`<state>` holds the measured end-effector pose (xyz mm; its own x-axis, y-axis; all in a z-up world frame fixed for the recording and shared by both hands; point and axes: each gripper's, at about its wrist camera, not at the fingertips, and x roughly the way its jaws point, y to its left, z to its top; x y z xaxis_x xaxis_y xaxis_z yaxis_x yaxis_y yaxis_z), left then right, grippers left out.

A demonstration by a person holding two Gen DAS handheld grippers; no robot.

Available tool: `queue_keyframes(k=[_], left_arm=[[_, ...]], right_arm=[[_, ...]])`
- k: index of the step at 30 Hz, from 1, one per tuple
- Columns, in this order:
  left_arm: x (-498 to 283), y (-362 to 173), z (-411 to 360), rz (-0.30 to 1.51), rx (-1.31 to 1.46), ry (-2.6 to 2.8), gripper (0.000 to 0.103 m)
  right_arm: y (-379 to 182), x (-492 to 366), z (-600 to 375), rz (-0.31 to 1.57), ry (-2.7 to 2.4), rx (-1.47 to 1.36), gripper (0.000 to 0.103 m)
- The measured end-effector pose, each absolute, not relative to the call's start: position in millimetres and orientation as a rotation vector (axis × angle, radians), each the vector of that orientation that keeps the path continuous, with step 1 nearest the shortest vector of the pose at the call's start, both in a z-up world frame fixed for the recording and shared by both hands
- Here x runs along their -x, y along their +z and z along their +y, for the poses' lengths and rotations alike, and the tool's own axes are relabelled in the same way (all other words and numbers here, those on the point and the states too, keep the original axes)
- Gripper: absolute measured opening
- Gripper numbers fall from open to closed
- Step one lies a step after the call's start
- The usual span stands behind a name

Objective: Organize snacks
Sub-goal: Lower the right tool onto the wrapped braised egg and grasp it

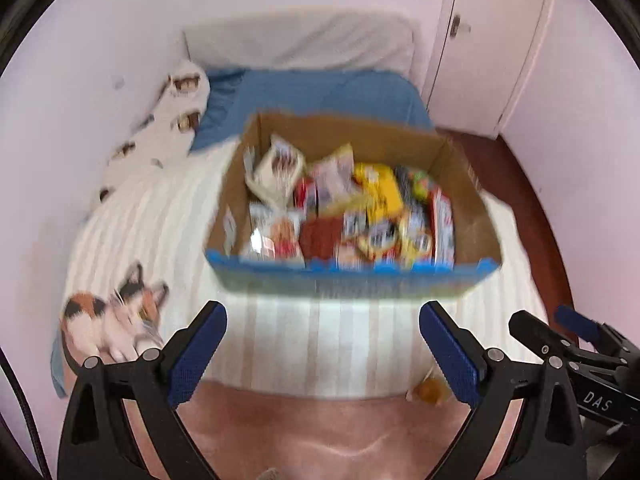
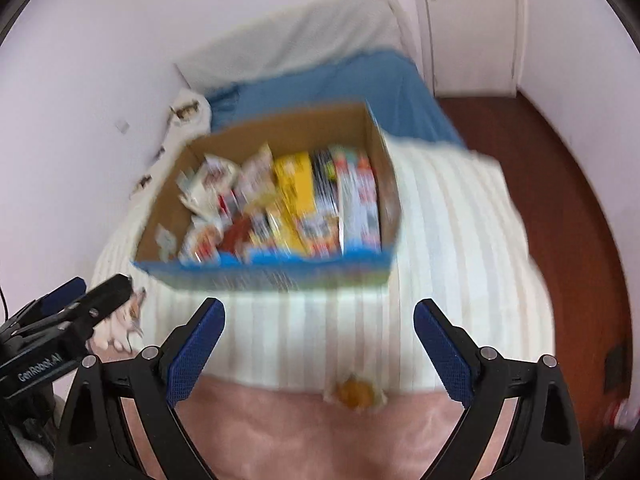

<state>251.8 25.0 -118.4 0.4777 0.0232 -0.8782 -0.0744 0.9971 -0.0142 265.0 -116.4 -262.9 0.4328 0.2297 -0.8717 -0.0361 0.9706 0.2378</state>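
- left gripper: jaws wide apart, nothing between the blue pads, pointing down at the bed's near edge
- right gripper: jaws wide as well, empty; each gripper shows at the side of the other's view, so they sit just beside each other
- below both: pink blanket at the bed's near edge, then a cream striped cover
- small orange wrapped item lies alone on the seam between blanket and cover; blurred, likely a loose snack
- cardboard box with blue front rim sits mid-bed on the cover, ahead of both grippers, untouched
- snacks fill the box: soft white bags toward its left side, yellow and red cartons standing toward its right
- handling guess: bags light, crinkly, slippery, crushable, so pinch a top seam; cartons stiff and light, so take across the narrow faces
- cat-shaped cushion at the bed's near-left corner, blue sheet beyond the box
- motion blur hides labels
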Motion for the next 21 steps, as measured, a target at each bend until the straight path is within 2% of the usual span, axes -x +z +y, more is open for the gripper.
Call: queue_keyframes(k=[4, 10, 15, 17, 21], left_arm=[[-244.9, -173.1, 17.2, 1.184, 0.025, 0.071, 0.099], [-238.7, -237.3, 6.6, 1.332, -0.006, 0.065, 0.099], [-239.2, -273.8, -0.2, 1.425, 0.02, 0.02, 0.099], [-239.6, -282.7, -2.7, 1.447, 0.018, 0.02, 0.099], [-237.9, -295.4, -8.7, 1.491, 0.04, -0.013, 0.099]], right_arm=[[-336.4, -257.5, -133.1, 1.283, 0.152, -0.284, 0.097], [-441.2, -245.5, -155.4, 1.479, 0.1, -0.475, 0.087], [-477.3, -240.9, -160.2, 1.493, 0.077, -0.537, 0.075], [-478.4, -239.4, -153.3, 1.483, 0.071, -0.466, 0.068], [-473.9, -236.3, -132.9, 1.46, 0.106, -0.309, 0.064]])
